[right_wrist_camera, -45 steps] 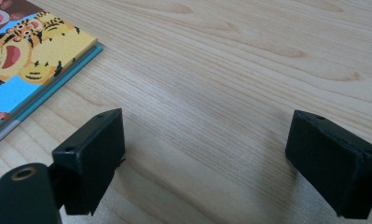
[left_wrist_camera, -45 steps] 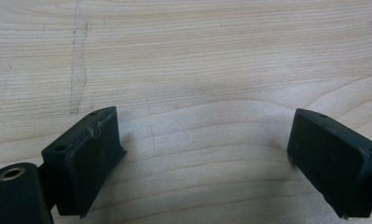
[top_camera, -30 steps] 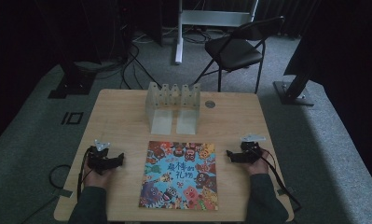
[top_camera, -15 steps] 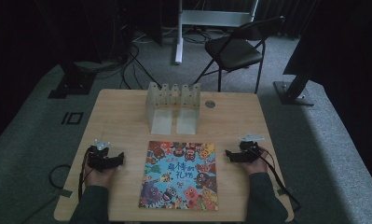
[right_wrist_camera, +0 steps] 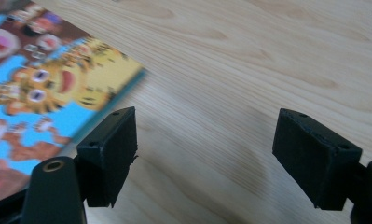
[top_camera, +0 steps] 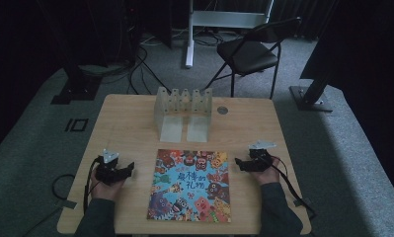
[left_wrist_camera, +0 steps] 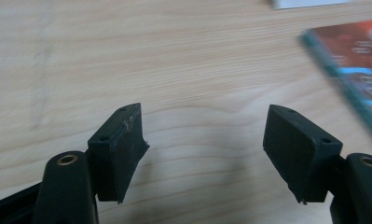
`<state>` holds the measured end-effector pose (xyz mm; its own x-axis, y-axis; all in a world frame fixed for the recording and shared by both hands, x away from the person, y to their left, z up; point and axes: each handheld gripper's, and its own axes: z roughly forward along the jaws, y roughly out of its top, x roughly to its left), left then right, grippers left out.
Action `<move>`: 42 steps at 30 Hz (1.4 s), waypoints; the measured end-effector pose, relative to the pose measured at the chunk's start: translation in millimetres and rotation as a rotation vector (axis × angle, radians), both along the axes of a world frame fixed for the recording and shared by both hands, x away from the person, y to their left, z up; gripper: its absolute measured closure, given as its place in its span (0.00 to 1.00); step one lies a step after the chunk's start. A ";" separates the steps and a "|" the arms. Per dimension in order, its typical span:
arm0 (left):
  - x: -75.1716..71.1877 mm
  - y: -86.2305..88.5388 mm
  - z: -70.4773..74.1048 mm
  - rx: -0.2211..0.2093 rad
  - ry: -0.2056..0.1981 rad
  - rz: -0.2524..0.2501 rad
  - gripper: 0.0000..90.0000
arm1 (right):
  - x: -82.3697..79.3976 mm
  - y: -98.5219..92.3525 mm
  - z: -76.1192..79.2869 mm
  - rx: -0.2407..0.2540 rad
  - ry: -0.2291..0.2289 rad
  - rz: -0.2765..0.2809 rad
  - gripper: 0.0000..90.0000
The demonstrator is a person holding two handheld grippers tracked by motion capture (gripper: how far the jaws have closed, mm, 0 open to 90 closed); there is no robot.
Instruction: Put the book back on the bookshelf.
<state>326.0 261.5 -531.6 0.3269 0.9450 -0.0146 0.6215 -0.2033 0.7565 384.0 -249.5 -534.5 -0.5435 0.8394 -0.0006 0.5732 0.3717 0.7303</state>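
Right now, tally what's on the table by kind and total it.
Picture book: 1
Clear plastic book rack: 1
Small round disc: 1
Hand-held grippers, left hand-held gripper and right hand-held gripper: 2
Total: 5

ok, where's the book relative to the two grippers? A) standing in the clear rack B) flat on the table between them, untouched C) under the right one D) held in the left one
B: the book lies flat on the table, with the left gripper and the right gripper off its two sides, jaws open with only bare wood between them.
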 end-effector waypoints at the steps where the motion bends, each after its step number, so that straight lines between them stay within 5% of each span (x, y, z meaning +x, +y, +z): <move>1: -1.6 -2.1 1.4 -0.003 -0.004 -0.018 0.32 | -0.3 1.5 1.0 -0.001 -0.003 0.009 0.24; 10: -15.2 -22.1 9.8 -0.025 -0.031 -0.149 0.21 | -0.2 15.3 9.4 0.010 -0.017 0.065 0.24; 19: -27.7 -48.7 10.0 -0.001 -0.021 -0.264 0.18 | 5.1 26.7 11.3 0.028 0.003 0.122 0.22; 24: -34.4 -65.7 8.3 0.043 -0.014 -0.309 0.17 | 6.6 34.5 14.9 0.028 0.003 0.156 0.21; 33: -45.3 -83.0 5.9 0.032 -0.007 -0.376 0.16 | 9.8 52.5 12.0 0.016 0.017 0.235 0.15; 42: -55.4 -93.1 3.8 0.032 0.001 -0.423 0.16 | 17.5 61.7 -1.2 0.023 0.062 0.253 0.15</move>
